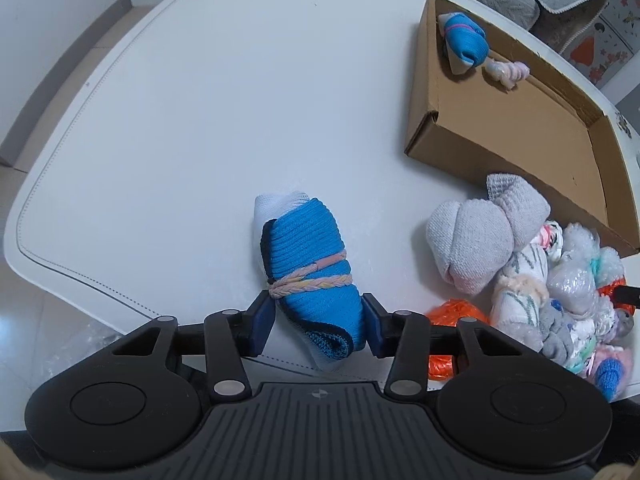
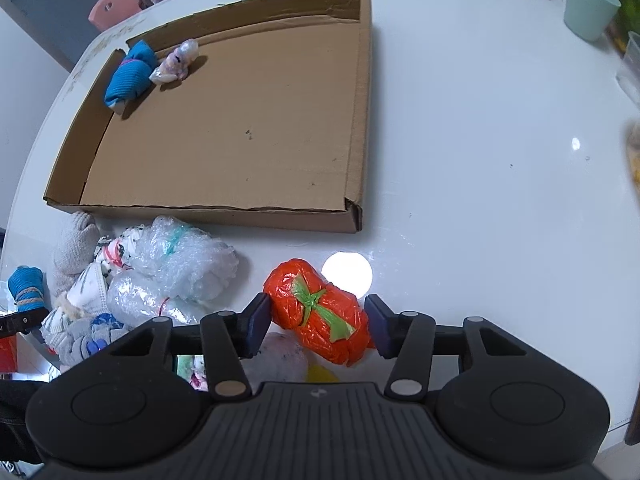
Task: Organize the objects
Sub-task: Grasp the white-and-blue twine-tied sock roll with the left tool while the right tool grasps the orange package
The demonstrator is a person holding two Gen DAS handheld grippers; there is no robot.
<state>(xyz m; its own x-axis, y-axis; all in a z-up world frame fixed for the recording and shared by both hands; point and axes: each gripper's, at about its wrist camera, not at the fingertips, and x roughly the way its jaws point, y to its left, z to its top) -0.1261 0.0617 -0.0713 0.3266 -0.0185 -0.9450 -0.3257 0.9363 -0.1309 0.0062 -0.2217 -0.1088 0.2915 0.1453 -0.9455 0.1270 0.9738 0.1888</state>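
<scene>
Left gripper (image 1: 318, 326) pinching blue knitted sock roll (image 1: 308, 264); right gripper (image 2: 318, 326) pinching orange plastic-wrapped bundle (image 2: 320, 312); both near tabletop (image 1: 180, 140) front edge.

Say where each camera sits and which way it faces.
Left wrist: on the left gripper, looking steeply down at the blue sock roll between its jaws.
Right wrist: on the right gripper, looking steeply down at the orange bundle between its jaws.
Shared: cardboard tray, the pile of bundles.
</scene>
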